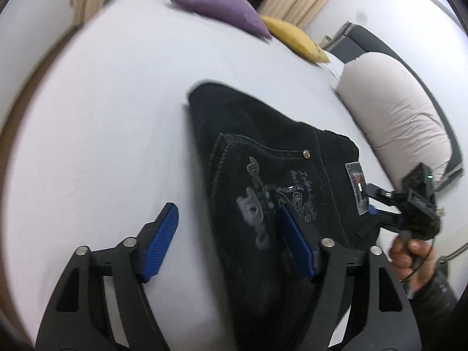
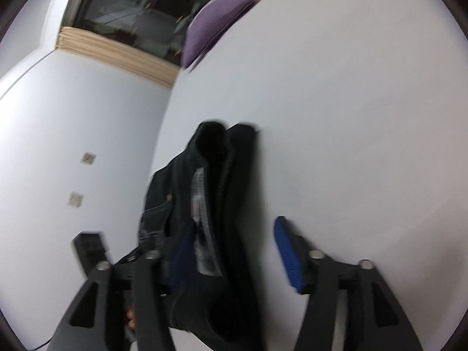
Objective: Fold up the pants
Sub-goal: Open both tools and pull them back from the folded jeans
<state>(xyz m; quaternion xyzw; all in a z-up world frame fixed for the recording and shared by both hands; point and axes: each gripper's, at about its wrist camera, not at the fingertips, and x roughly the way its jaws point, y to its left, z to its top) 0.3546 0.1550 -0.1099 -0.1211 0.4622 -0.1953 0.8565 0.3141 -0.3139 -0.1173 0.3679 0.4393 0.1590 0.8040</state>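
The pants (image 1: 278, 175) are seen lying on the white bed sheet (image 1: 102, 117), already folded into a compact dark bundle with the embroidered back pocket (image 1: 263, 181) and the waistband label (image 1: 357, 187) facing up. The bundle sits right of the bed's middle, well apart from the purple cushion (image 1: 219, 8) and the yellow cushion (image 1: 295, 39) at the far edge, with a white pillow (image 1: 395, 111) further to the right.

The left gripper (image 1: 228, 234) is held with its jaws spread wide, one blue pad over bare sheet and the other over the pocket embroidery; nothing is clamped. The right gripper (image 2: 234, 251) is likewise spread, its jaws straddling the waistband end of the stacked layers — no cloth appears to be pinched, though motion blur makes the contact hard to judge.

The task is judged to be near its end, with a last fold or a tidying of the bundle in hand. For this to be done well, all stacked layers should be taken together at the edge — denim is thick and stiff, so a shallow bite is likely to slip or catch only the top ply. The two ends should be lifted evenly and laid down with edges aligned. The fold should then be pressed flat, since stiff cloth tends to spring open.
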